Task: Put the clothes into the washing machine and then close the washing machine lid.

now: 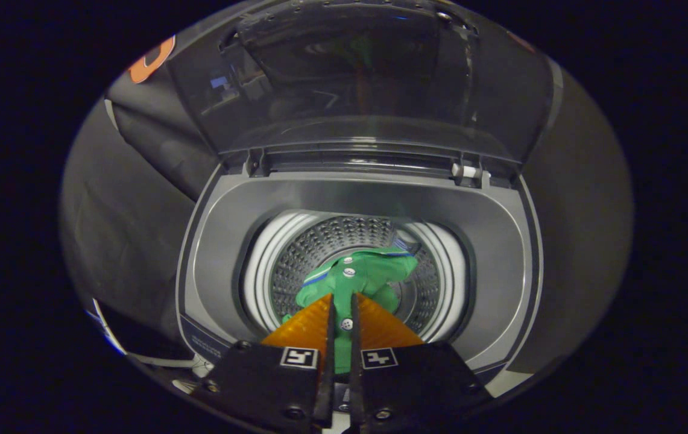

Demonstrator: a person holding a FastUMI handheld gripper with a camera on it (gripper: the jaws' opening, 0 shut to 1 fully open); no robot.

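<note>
The gripper view looks steeply down past the tool [341, 301] into the washing machine [217, 241], seemingly close.

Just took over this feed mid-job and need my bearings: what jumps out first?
A bright green garment with white buttons, pinched between the orange fingers of the hand-held gripper, hangs over the washer's open drum. Beyond it the dark see-through lid stands raised at the back of the washer.
</note>
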